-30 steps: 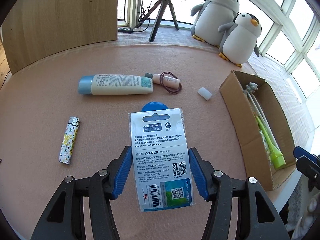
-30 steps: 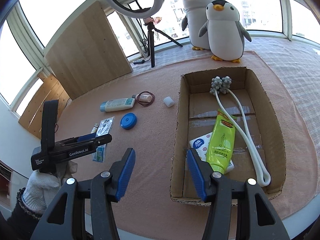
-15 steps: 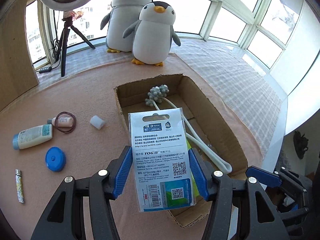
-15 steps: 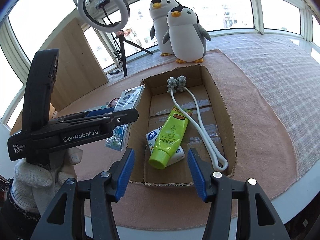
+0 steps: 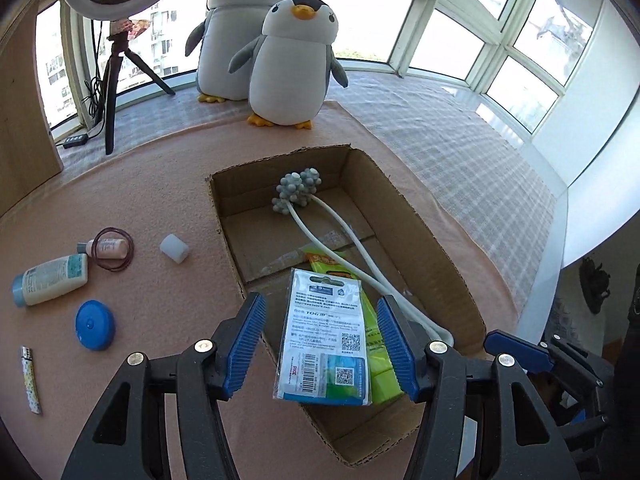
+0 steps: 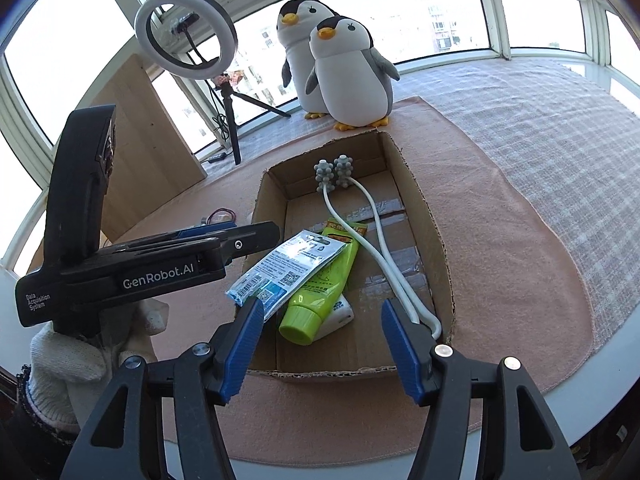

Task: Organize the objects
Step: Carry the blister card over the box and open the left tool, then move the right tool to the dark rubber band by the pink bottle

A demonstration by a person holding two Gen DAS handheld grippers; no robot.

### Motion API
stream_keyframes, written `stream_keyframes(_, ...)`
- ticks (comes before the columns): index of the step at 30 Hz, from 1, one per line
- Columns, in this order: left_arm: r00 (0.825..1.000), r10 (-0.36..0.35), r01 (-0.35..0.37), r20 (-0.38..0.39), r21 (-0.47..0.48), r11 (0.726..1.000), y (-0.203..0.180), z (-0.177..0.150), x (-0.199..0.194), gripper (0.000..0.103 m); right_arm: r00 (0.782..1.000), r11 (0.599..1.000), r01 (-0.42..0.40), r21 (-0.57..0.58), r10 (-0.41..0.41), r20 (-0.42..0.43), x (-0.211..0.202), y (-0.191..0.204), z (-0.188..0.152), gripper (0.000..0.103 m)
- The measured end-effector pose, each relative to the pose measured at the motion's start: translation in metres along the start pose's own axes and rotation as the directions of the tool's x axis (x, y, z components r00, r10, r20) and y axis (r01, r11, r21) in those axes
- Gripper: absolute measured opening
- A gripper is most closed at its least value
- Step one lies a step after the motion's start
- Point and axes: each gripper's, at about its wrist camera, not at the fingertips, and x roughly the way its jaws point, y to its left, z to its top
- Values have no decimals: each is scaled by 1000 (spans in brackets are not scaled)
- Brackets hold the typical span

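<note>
The left gripper [image 5: 321, 346] had its jaws apart, the printed packet [image 5: 325, 338] lying loose between them over the cardboard box [image 5: 432, 236], propped on the green tube [image 6: 320, 290] (barcode end on the near rim). The right gripper [image 6: 322, 348] hung spread and empty.

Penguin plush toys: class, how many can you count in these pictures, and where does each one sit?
2. The smaller penguin stands at the mat's far edge beyond the cardboard box; the larger penguin stands just behind it, partly covered. None other shows.
</note>
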Motion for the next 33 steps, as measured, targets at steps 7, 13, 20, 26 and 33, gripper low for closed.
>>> stream_keyframes(7,997,70,-69,17,-70,995,58,-22,-30,62,998,998,-43,-47,41,-38,22,34,9,58)
stream_keyframes(13,988,157,-156,-7,-185,970,134,-62,-56,62,995,991,-79,-110,71,-75,44,73,16,58)
stream_keyframes(20,959,282,-274,-13,-280,920,202,-100,-98,62,987,977,-122,-173,102,-122,70,122,14,58)
stream_keyframes(26,943,332,-314,2,-318,895,235,-117,-127,62,983,967,-139,-212,109,-146,85,155,11,58)
stream_keyframes(33,939,344,-322,6,-339,884,260,-126,-140,62,981,968,-133,-215,98,-165,100,174,10,58)
